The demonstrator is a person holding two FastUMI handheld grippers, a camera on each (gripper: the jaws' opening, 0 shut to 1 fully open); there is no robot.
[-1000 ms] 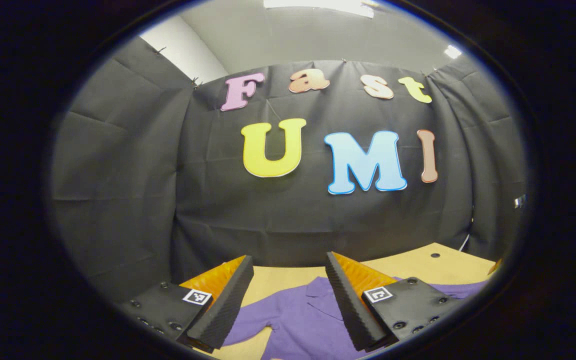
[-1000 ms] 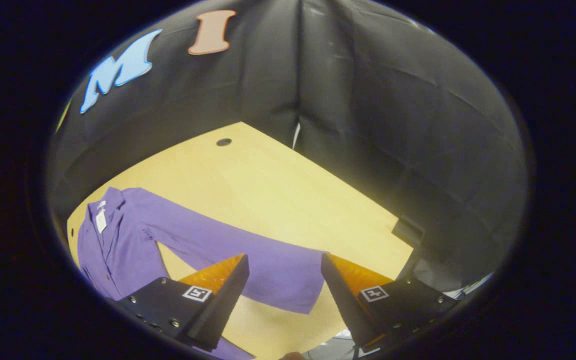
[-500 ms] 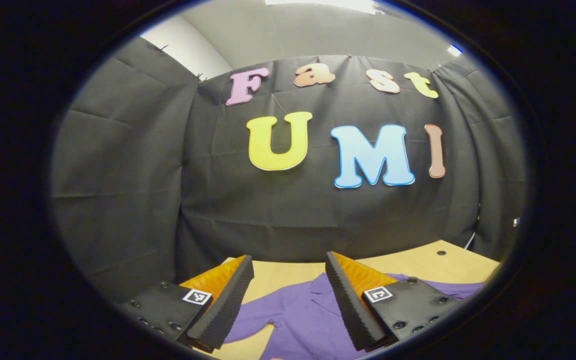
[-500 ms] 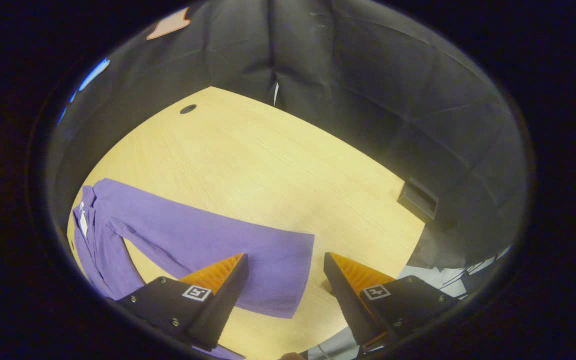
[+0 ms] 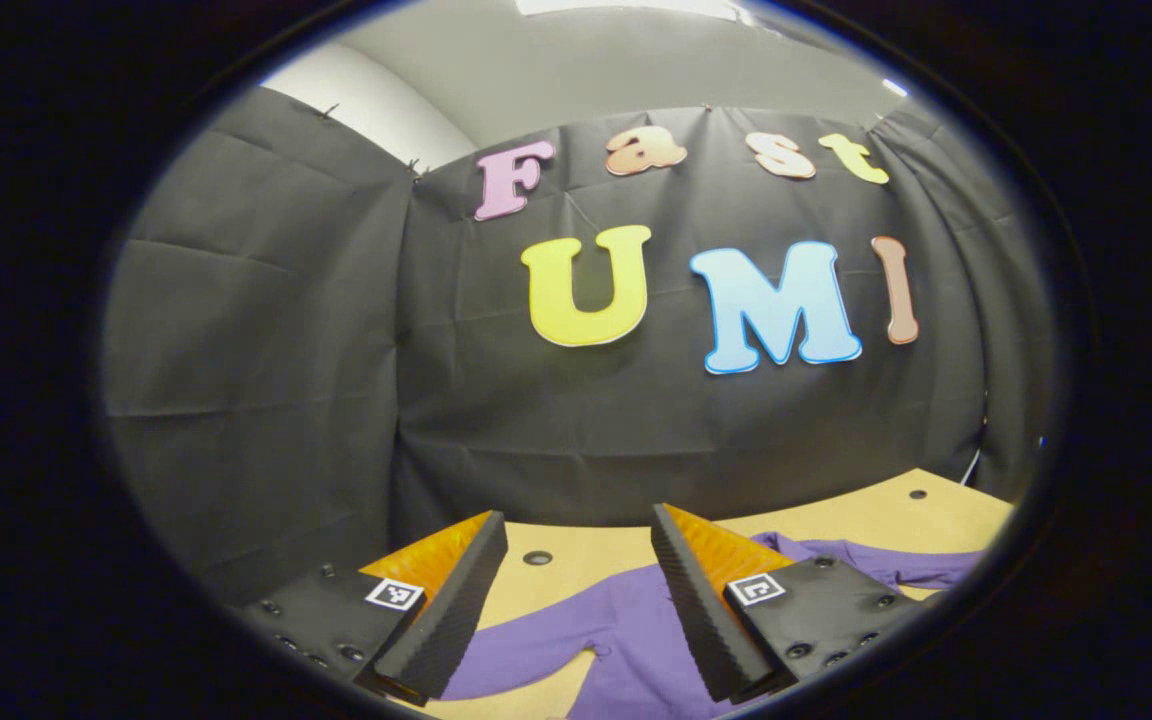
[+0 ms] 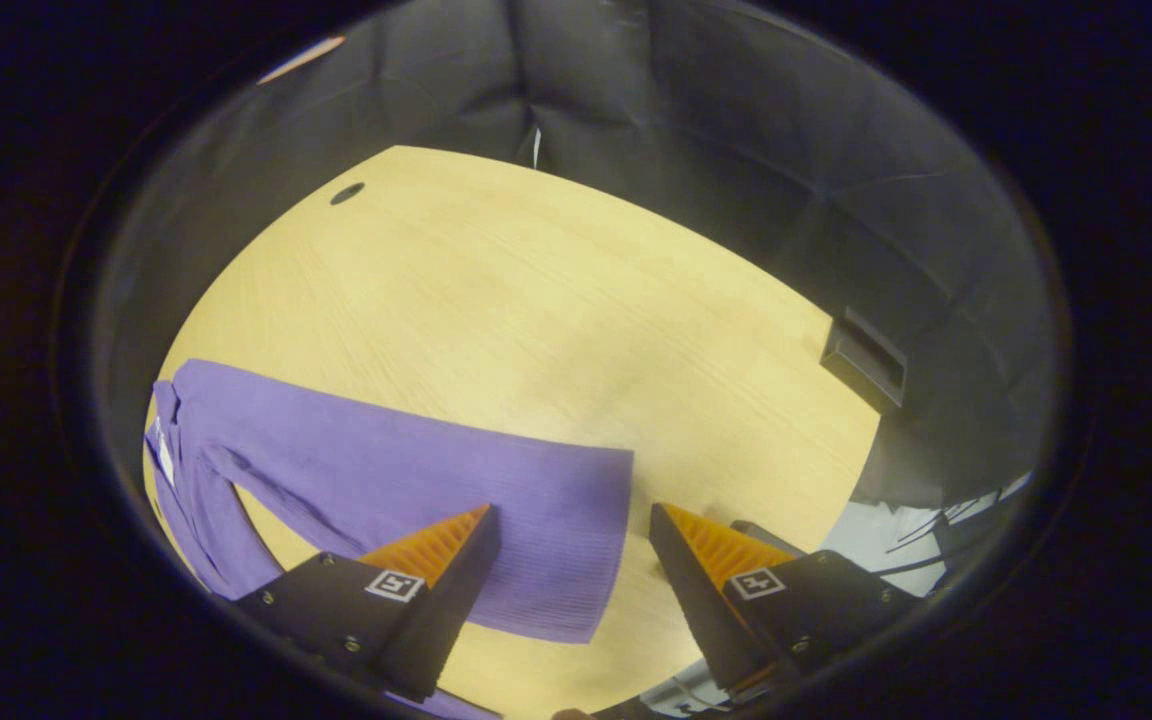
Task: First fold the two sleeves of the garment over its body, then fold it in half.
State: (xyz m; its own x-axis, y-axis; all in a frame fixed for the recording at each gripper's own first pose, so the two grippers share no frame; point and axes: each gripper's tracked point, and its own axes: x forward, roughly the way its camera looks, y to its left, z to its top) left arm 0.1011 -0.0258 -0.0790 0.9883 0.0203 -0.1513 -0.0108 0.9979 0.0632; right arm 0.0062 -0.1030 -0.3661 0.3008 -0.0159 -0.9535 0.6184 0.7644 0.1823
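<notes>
Fingers of the right gripper (image 6: pixel 568 580) stand apart with nothing between them, hanging above the cuff end of the garment's (image 6: pixel 406 480) long sleeve (image 6: pixel 536 520). That sleeve lies flat and stretched out across the table (image 6: pixel 556 300), its cuff edge toward the table's near edge, well clear of the far corner with the cable hole (image 6: pixel 347 193). The body of the garment lies toward the left edge of the right gripper view, collar and a white tag (image 6: pixel 165 456) showing.

Fingers of the left gripper (image 5: pixel 576 590) are likewise apart and hold nothing. Between and below them in the left gripper view lies the purple fabric, with the other sleeve running out toward the table's left side; the gripper looks mostly level at the booth wall, so how high it is above the cloth cannot be told.

Step in hand, as judged: the first sleeve fold, not yet begun; both sleeves lie spread out.

Next move calls for lowering the right gripper onto the cuff, closing on one layer of fabric near its edge, then carrying it across onto the body without dragging the garment.
</notes>
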